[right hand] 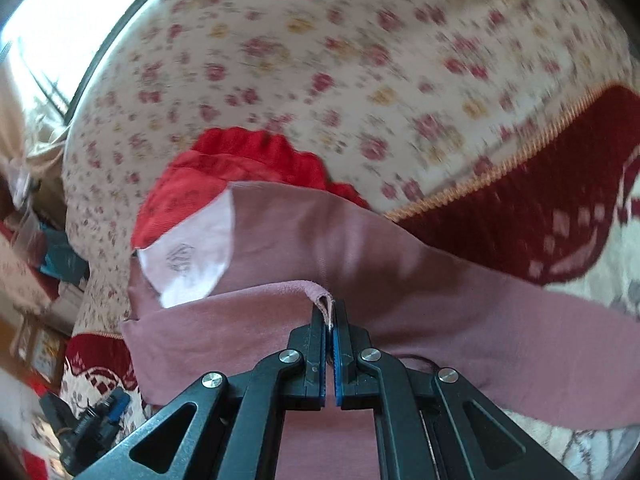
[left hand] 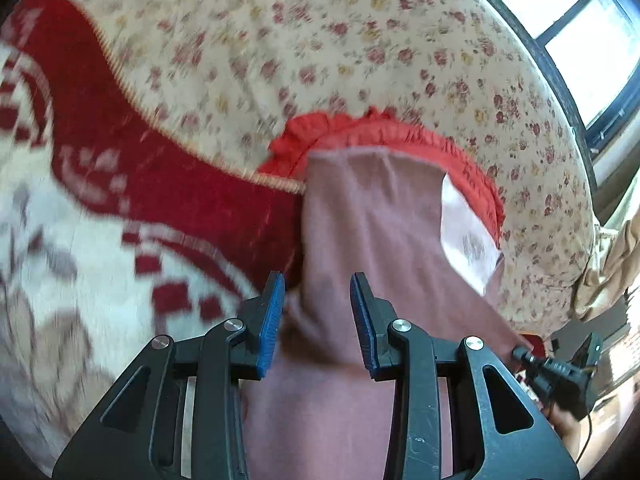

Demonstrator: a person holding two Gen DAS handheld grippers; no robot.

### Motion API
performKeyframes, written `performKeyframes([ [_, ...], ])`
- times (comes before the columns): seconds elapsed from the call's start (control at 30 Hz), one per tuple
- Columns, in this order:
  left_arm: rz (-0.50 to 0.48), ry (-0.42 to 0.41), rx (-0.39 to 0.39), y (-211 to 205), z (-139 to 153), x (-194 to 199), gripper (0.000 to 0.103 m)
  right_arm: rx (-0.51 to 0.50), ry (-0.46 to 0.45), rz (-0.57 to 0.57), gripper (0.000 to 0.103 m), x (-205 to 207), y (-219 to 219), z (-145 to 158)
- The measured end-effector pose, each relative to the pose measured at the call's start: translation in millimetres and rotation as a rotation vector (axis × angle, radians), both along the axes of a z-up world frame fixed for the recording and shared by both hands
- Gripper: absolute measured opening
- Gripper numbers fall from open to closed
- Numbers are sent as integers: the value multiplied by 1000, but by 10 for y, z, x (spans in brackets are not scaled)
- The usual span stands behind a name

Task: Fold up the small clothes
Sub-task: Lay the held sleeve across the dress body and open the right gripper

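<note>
Garment (right hand: 420,280) pink, on bed, overlapping red ruffled cloth (right hand: 248,160) | right tool (right hand: 330,320) clamped on garment's doubled edge, likely to carry a fold over | left tool (left hand: 318,300) jaws apart over garment, gripping nothing, seemingly ready to pin

Black linkage grippers (left hand: 317,292) (right hand: 330,312), blue ribbed pads (left hand: 272,320) (silver screws)

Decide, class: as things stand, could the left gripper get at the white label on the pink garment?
Probably yes. The left gripper has its jaws open over the pink garment, and the white label lies uncovered just ahead, with nothing in between.
</note>
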State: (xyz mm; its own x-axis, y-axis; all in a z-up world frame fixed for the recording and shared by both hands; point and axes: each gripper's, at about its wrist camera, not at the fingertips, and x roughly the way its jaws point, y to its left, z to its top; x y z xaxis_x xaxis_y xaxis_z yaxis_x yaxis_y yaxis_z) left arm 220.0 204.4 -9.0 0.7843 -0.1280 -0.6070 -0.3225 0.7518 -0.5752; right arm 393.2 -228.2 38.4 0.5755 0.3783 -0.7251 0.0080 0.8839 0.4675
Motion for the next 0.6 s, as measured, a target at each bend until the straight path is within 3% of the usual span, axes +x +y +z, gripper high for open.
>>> performKeyframes([
  [0.2, -135, -29, 114, -166, 68, 598, 32, 101, 50, -32, 2, 58, -156, -320],
  [0.4, -113, 58, 184, -89, -207, 898, 33, 168, 70, -54, 2, 198, -249, -556],
  [0.43, -110, 63, 185, -71, -223, 924, 38, 171, 60, -50, 2, 250, -242, -592],
  [0.53, -98, 56, 171, 1, -252, 961, 39, 60, 49, -95, 2, 360, -260, -627],
  [0.6, -95, 52, 169, 24, -253, 953, 39, 40, 46, -115, 2, 389, -336, -607],
])
